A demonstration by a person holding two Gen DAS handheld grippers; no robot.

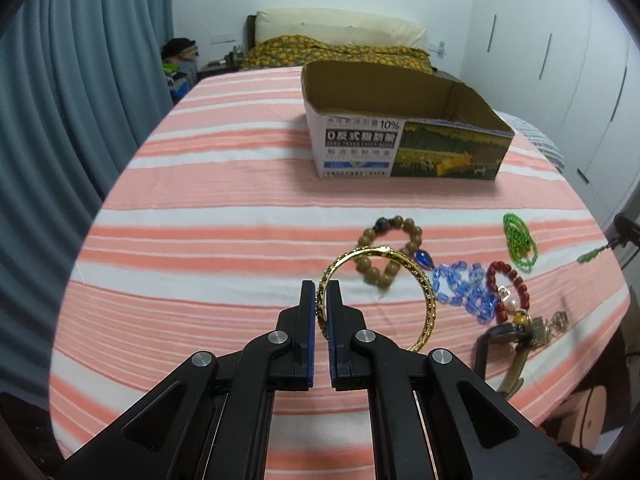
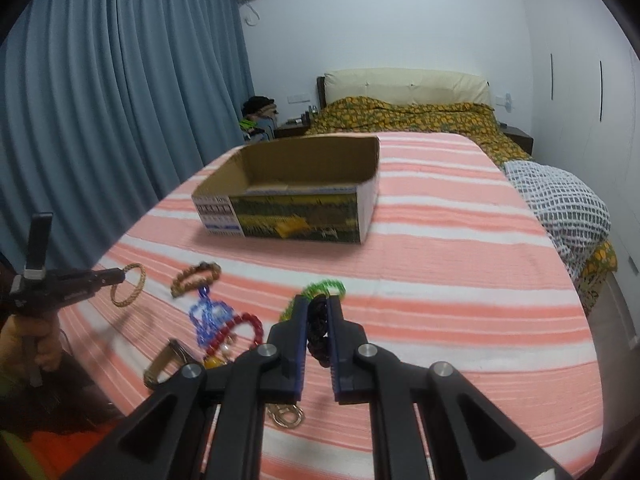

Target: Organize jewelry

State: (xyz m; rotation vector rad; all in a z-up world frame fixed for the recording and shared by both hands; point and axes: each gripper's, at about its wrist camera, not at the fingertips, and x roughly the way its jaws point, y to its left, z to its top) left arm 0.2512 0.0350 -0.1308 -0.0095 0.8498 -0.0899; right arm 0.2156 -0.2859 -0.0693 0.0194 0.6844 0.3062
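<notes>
1. The striped bedspread point(image 1: 224, 184) is being used as the work surface, probably just because it's soft and wide.
2. The cardboard box point(image 1: 404, 148) is being kept open-topped toward the far middle of the bedspread, nothing visible inside yet, so it looks like it's being treated as the drop-off spot. The path to it is being left free by both grippers.
3. The gold bangle point(image 1: 416, 280) is being pinched on its rim by the left gripper point(image 1: 321, 292), jaws closed on it, and is being held up off the fabric, likely so it can be carried over.
4. A dark braided bracelet point(image 2: 318, 332) is being clamped in the right gripper point(image 2: 318, 312), also raised; the details are being lost to blur.
5. The leftovers are being left bunched near the front right edge: brown bead bracelet point(image 1: 390, 252), blue crystal strand point(image 1: 464, 288), red bead bracelet point(image 1: 508, 284), green bead string point(image 1: 518, 244), a watch strap point(image 1: 500, 348). They're touching or overlapping, so snagging could be a nuisance.
</notes>
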